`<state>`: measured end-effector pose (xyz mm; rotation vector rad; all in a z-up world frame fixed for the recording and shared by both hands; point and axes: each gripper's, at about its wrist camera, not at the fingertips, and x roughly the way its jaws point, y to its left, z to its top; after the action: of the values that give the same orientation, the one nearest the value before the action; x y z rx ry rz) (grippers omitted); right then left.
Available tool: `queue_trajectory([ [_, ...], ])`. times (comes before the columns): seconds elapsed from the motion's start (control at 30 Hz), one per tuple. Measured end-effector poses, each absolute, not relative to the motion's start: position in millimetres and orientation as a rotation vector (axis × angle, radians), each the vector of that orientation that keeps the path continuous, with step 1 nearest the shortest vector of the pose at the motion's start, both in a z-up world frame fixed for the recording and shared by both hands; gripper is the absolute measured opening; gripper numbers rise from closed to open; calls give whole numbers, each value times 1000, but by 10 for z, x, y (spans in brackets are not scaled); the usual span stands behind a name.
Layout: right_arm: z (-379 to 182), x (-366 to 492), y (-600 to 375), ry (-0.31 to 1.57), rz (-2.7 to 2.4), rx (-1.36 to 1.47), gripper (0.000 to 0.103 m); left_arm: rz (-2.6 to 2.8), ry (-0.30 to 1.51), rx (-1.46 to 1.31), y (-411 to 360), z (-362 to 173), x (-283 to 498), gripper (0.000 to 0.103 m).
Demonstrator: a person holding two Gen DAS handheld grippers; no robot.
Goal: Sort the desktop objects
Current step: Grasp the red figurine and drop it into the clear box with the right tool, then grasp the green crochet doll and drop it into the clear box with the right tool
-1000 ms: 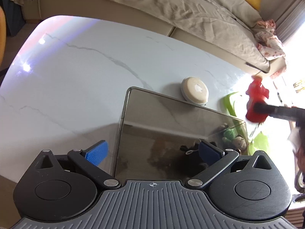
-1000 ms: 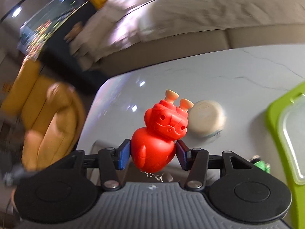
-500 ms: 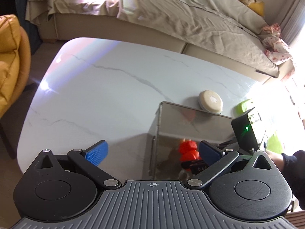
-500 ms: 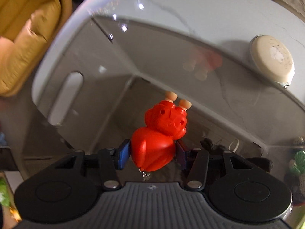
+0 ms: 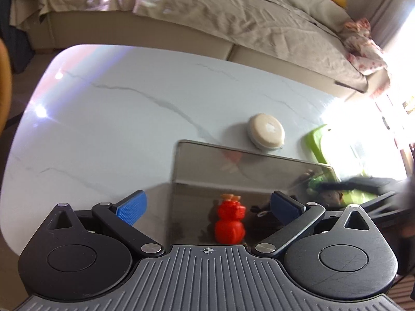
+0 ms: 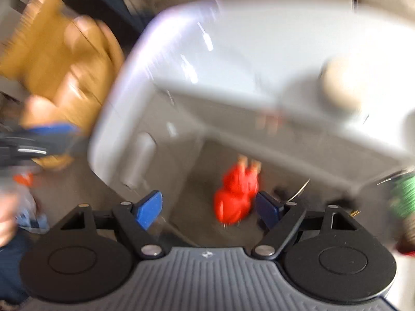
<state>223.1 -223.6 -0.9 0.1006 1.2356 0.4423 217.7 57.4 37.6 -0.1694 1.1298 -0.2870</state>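
Ahead of our fingers, beyond everything else, a sofa (image 5: 233, 18) under a rumpled beige cover runs along the far edge of the white marble table (image 5: 116, 119). In the right view, which is badly blurred, a yellow armchair (image 6: 59, 59) shows beyond the table's left corner.

On the table, a clear box (image 5: 197, 171) stands just ahead of both pairs of fingers. In the left view its near left corner falls between the two blue pads, so the left pad (image 5: 131, 208) sits outside the box wall and the right pad over its inside. A green lid (image 5: 315, 142) lies past the box to the right, and a round cream case (image 5: 267, 133) rests on the table just beyond the box's far wall.

Our left gripper (image 5: 207, 207) holds nothing; its fingers are spread wide. Our right gripper (image 6: 208, 208) is also spread apart, empty.

The red toy (image 5: 230, 223) lies on the box floor with its two pale feet pointing away from us. In the left view it sits between the pads, nearer the right one and below them, touching neither. In the right view the toy (image 6: 237, 197) lies just left of the right pad (image 6: 268, 208); the blur keeps us from telling whether they touch, and it is well apart from the left pad. A green knitted thing (image 5: 315, 184) and other small dark items lie in the box to the right of the toy.
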Motion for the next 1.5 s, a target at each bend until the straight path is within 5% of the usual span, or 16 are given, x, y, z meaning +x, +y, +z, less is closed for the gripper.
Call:
queue_trajectory([
  [0.03,90,2159,-2422,1182,408,66,98,-305,1138,-162,481,362,2199,103],
  [0.2,588,1797,-3353,910,240,-100,101,-425,1179,-89,-191,301,2289,103],
  [0.47,-680,1886,-3336,1019,224,-289,91,-474,1180,19,-758,448,2205,103],
  [0.6,-1204,2012,-3067,1089,227,-332,83,-432,1194,-3,-595,473,2105,103],
  [0.67,-1290,2068,-3028,1082,186,-357,74,-393,1201,-26,-460,469,2084,103],
  [0.7,-1328,2096,-3010,1077,165,-370,58,-371,1200,-34,-394,459,2077,103],
  [0.83,-1203,2138,-3185,1118,138,-221,48,-305,1205,-67,-142,399,2052,103],
  [1.27,413,1891,-3073,886,271,256,47,-280,1165,-232,661,422,1815,103],
  [1.5,-8,2257,-2002,1080,478,507,47,-204,1125,-230,1061,452,1586,103],
])
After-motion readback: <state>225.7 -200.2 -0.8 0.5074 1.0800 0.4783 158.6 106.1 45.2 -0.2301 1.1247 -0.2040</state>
